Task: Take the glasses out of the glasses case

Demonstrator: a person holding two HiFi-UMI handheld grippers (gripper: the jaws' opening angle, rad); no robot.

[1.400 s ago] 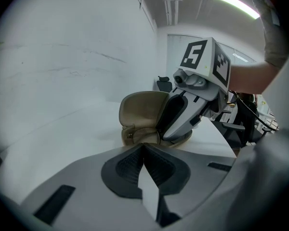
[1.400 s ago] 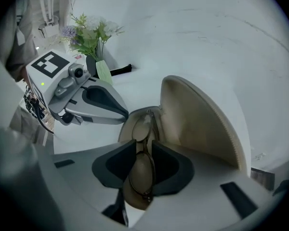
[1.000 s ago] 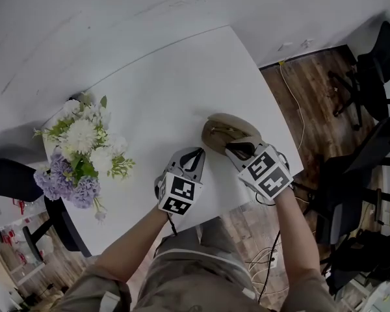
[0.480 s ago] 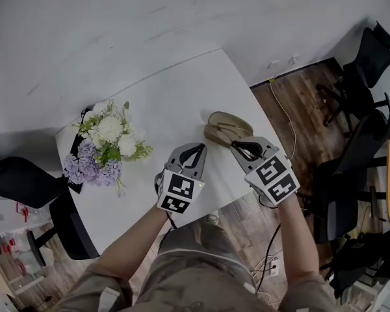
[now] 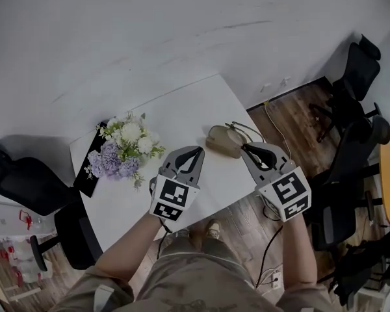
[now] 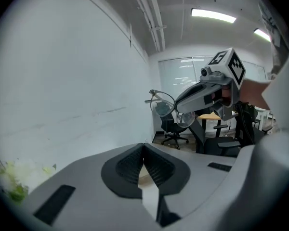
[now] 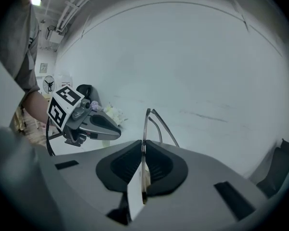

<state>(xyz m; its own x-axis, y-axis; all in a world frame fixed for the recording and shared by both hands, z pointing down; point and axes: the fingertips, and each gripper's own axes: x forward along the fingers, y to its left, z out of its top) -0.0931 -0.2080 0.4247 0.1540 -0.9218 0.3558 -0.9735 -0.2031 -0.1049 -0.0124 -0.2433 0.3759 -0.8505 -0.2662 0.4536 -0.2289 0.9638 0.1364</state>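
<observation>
A tan glasses case (image 5: 221, 141) lies on the white table (image 5: 182, 116), close to its right edge. My right gripper (image 5: 246, 147) is held well above the table, shut on the thin-framed glasses (image 5: 242, 130), which stick out past its tips over the case. In the right gripper view the frame (image 7: 148, 124) stands up from between the shut pads (image 7: 143, 143). The left gripper view shows the lenses (image 6: 164, 106) hanging at the right gripper's tip. My left gripper (image 5: 197, 150) hovers to the left of the case, shut with nothing in it (image 6: 143, 146).
A bunch of white and purple flowers (image 5: 125, 149) lies at the table's left, with a flat black thing (image 5: 91, 179) beside it. Black office chairs (image 5: 354, 83) stand on the wood floor at the right, another chair (image 5: 19, 181) at the left. A cable (image 5: 276, 119) runs along the floor.
Both grippers have risen well above the table. The right one has lifted the glasses up out of the case, which stays on the table.
</observation>
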